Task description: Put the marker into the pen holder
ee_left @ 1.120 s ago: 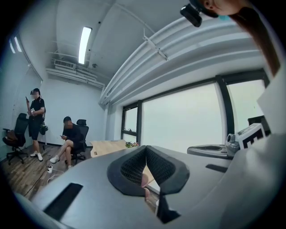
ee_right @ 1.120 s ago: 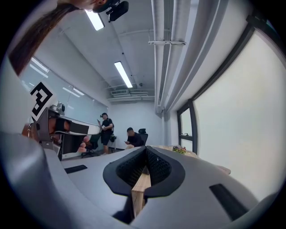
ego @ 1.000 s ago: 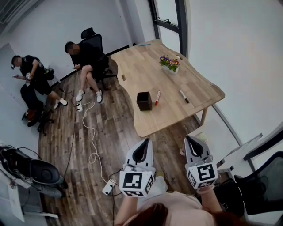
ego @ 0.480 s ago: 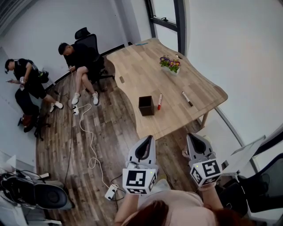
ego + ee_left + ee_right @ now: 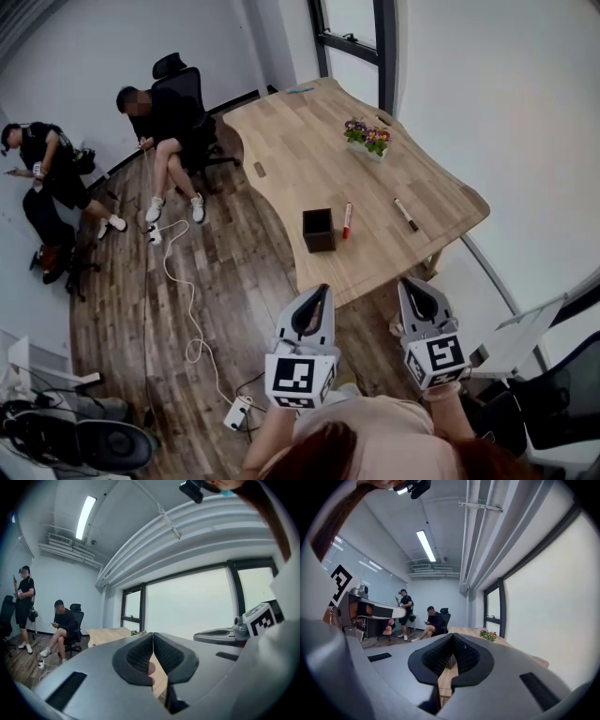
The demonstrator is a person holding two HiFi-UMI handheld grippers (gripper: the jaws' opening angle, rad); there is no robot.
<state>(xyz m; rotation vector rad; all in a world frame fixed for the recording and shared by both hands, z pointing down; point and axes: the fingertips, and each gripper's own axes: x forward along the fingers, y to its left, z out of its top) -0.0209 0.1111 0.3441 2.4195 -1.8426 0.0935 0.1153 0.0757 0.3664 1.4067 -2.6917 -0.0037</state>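
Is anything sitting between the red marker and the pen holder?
Nothing visible: bare table separates the red marker from the pen holder. The black marker lies beyond the red one, away from the holder.

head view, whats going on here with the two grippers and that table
A person holds a gripper in each hand. The left gripper and right gripper are both shut and empty, held near the close edge of the wooden table. On it stands a black pen holder, with a red marker lying just beside it and a black marker farther right. Neither marker has been picked up yet.
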